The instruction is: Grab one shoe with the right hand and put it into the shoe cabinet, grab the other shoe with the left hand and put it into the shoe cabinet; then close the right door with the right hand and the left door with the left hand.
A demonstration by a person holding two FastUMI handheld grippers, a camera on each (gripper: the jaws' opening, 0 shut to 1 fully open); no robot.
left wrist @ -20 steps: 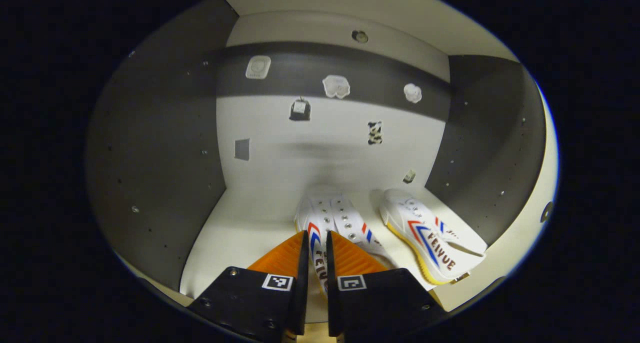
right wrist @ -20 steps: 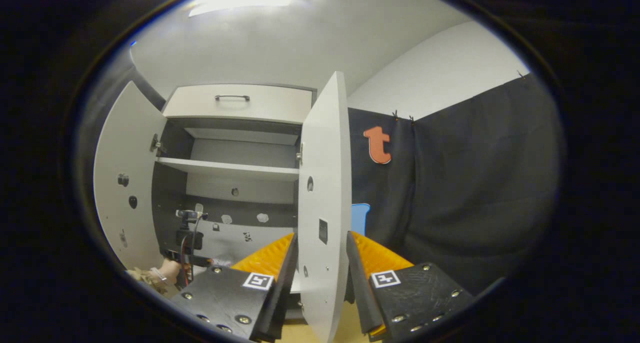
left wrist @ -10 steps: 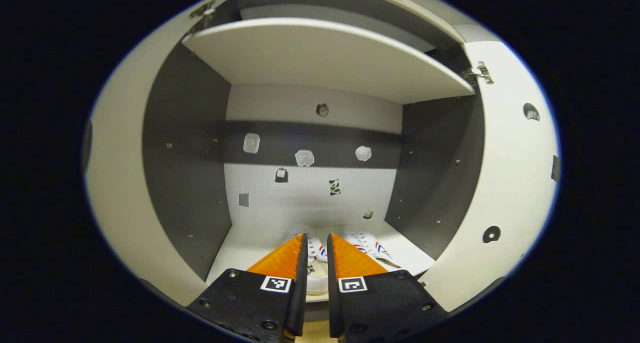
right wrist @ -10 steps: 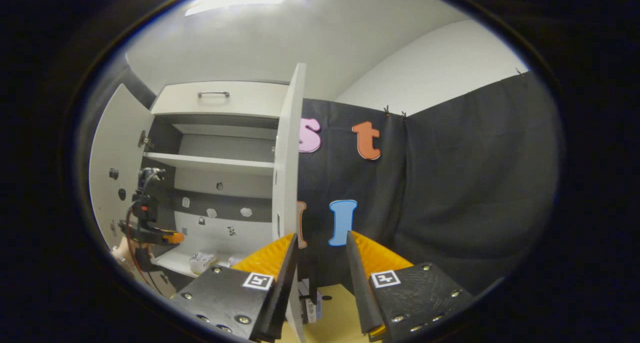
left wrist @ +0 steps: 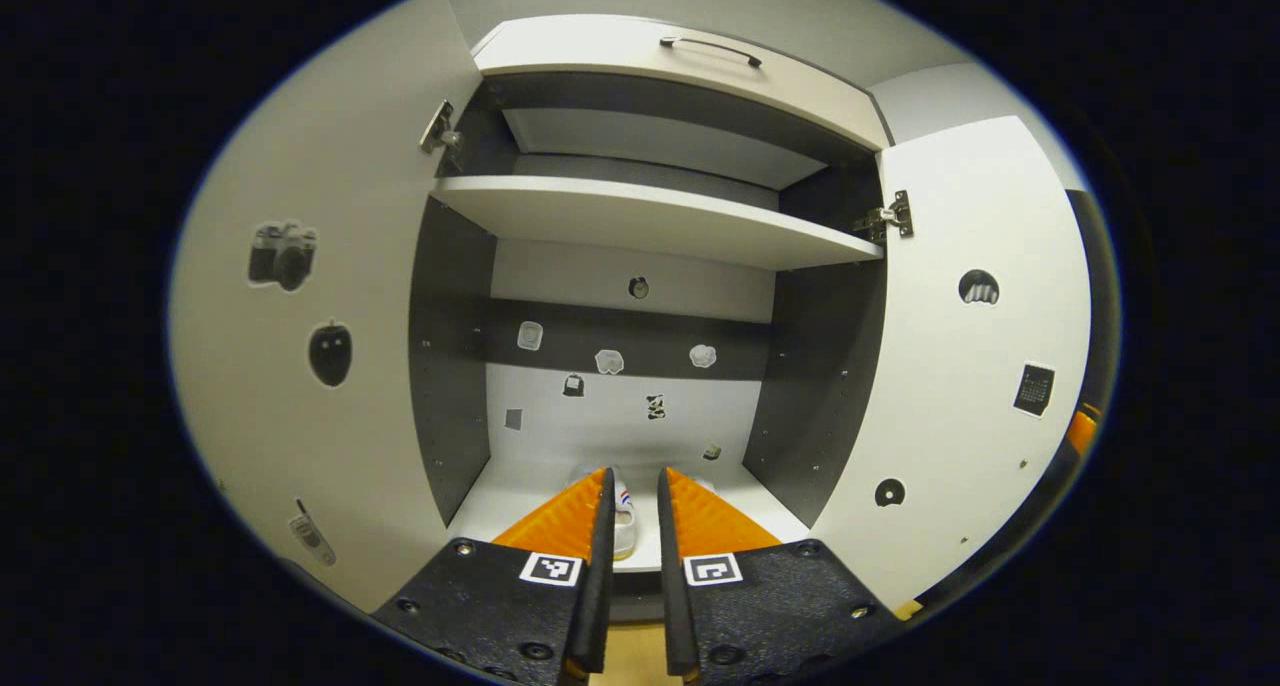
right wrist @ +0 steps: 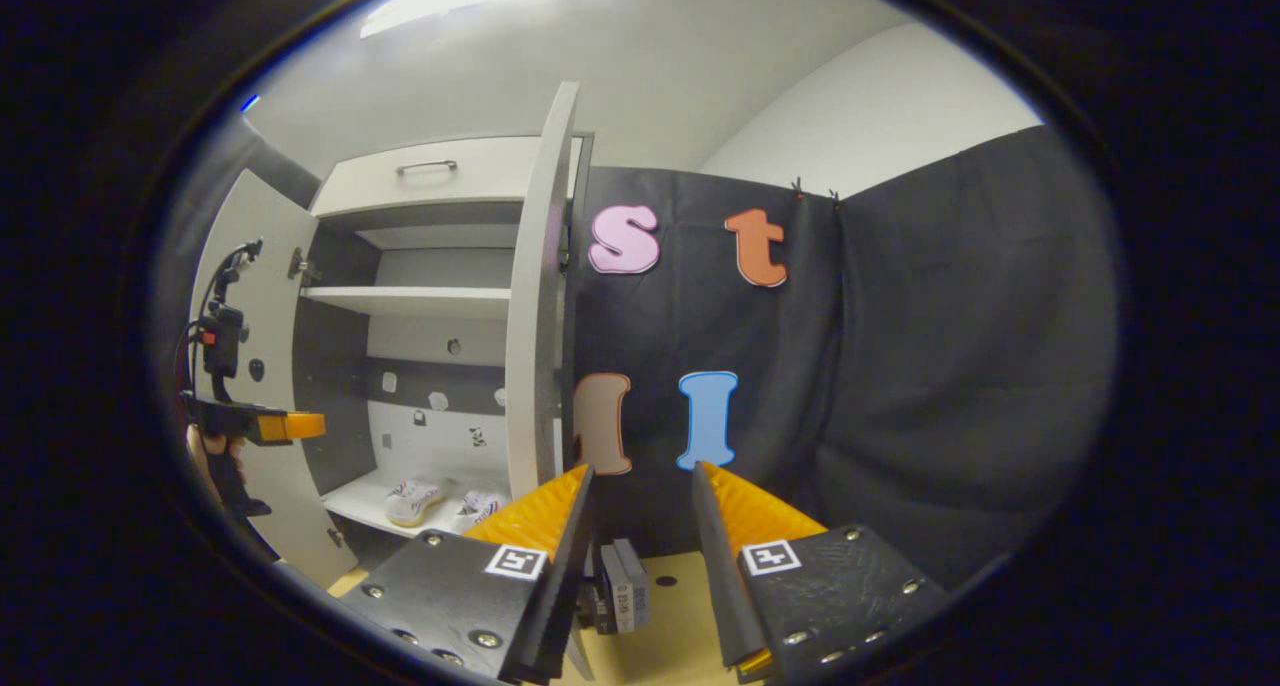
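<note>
White canvas marks both shoes: one shoe and the other shoe lie side by side on the bottom shelf of the shoe cabinet, so the stowing looks done and the step in hand, as I judge it, is closing the doors. Both doors stand wide. The right door shows nearly edge-on in the right gripper view, just left of the right tool. That tool has its fingers moderately apart and grips nothing; the door edge seems to sit by its left finger, though whether they touch I cannot tell at this angle. The next move probably calls for bringing that tool against the door's outer face and swinging it shut. The left tool hangs in front of the opening, fingers parted by a narrow gap, holding nothing, with the left door off to its side.
</note>
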